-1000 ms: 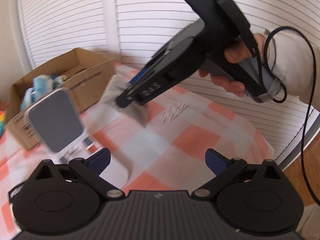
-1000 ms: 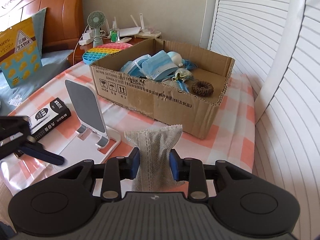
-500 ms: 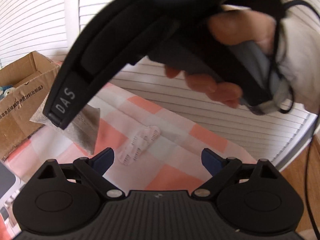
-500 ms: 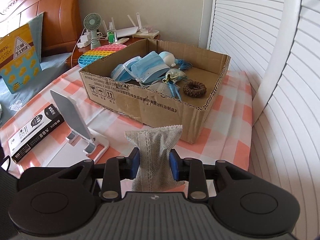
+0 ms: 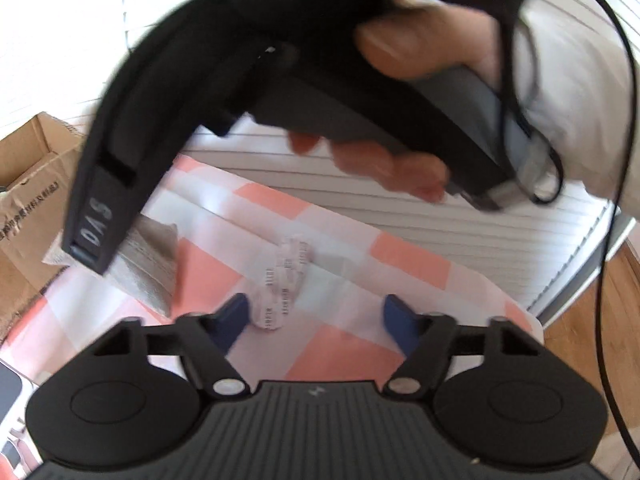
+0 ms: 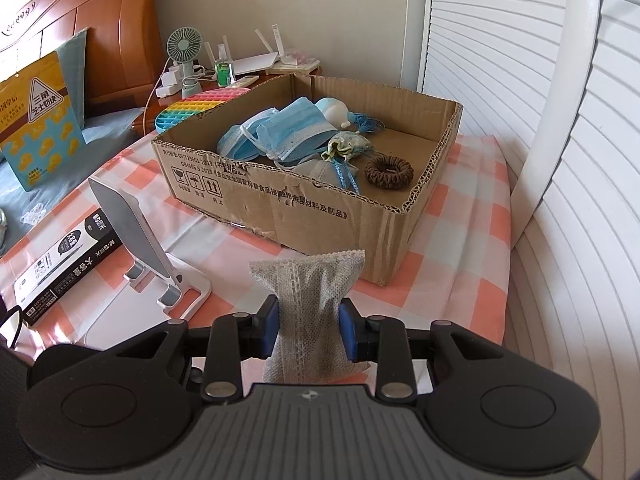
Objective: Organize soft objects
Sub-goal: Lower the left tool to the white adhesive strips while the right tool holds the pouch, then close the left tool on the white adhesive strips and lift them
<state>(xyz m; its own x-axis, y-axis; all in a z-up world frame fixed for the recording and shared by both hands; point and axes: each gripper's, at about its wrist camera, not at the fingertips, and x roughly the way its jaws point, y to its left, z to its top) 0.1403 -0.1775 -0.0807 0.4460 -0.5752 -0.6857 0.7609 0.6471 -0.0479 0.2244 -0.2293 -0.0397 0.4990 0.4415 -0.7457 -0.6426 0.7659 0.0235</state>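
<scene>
In the right wrist view my right gripper (image 6: 309, 330) is shut on a grey mesh sachet (image 6: 308, 296), held above the checked cloth just in front of the cardboard box (image 6: 300, 216). Inside the box lie blue face masks (image 6: 288, 136), a small floral pouch (image 6: 346, 146) and a brown scrunchie (image 6: 389, 172). In the left wrist view my left gripper (image 5: 316, 316) hangs over a small white-and-pink sachet (image 5: 286, 280) lying on the cloth. Its jaws are closing, with the sachet between them nearer the left finger and no pad touching it. The grey sachet (image 5: 148, 272) hangs at the left.
A white phone stand (image 6: 136, 236) and a black boxed item (image 6: 68, 264) sit left of the box. A rainbow bubble toy (image 6: 192, 110) and a desk fan (image 6: 184, 46) stand behind. Louvred doors (image 6: 560, 160) close off the right side. A person's hand (image 5: 400, 40) holds the right gripper.
My left gripper swung away from the phone stand to above the small white-and-pink sachet, and its jaws narrowed. The right gripper kept the grey sachet and edged closer to the box.
</scene>
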